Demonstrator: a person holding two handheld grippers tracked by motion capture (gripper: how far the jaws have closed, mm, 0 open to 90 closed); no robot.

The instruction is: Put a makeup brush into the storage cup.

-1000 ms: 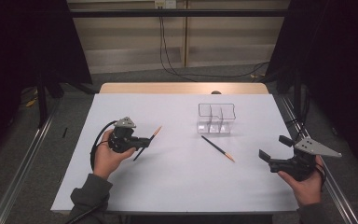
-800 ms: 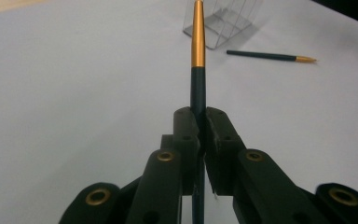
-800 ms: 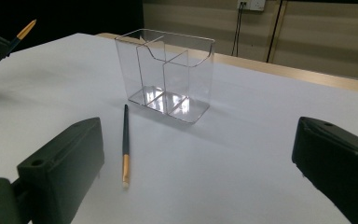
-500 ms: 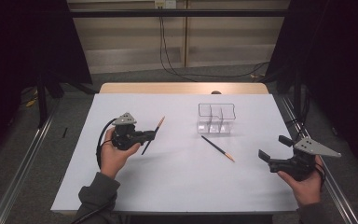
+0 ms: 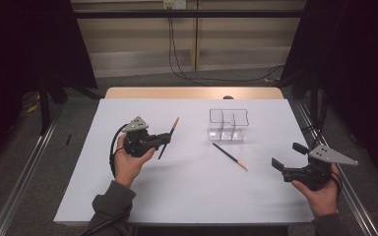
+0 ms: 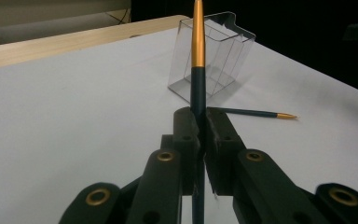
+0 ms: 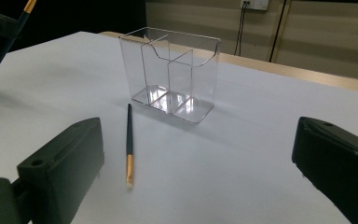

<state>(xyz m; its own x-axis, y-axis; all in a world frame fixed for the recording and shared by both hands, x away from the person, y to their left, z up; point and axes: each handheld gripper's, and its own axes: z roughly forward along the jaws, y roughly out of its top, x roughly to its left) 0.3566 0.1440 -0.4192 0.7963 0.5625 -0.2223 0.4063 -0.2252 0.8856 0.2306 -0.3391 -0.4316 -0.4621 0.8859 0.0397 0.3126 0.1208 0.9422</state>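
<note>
- White sheeting covers the table [image 5: 187, 196] in the high view, with a bare wooden strip along its far edge and dark curtains at both sides. A clear organizer [image 5: 228, 125] with compartments stands right of centre, and a second pencil [image 5: 230, 156] lies flat just in front of it, apart from it.
- Also in the high view, the left gripper [image 5: 166, 139] is clamped on the held pencil [image 5: 169, 137], which slants up off the table, well left of the organizer. The right gripper [image 5: 288, 156] sits near the right edge, jaws spread wide with nothing between them.
- From the left gripper view, the jaws press together on the held pencil's [image 6: 198, 70] dark shaft; its gold upper part rises in front of the organizer [image 6: 221, 60].
- From the right gripper view, wide-apart jaws frame the organizer [image 7: 172, 77] and the lying pencil [image 7: 129, 144], dark with a gold end.
</note>
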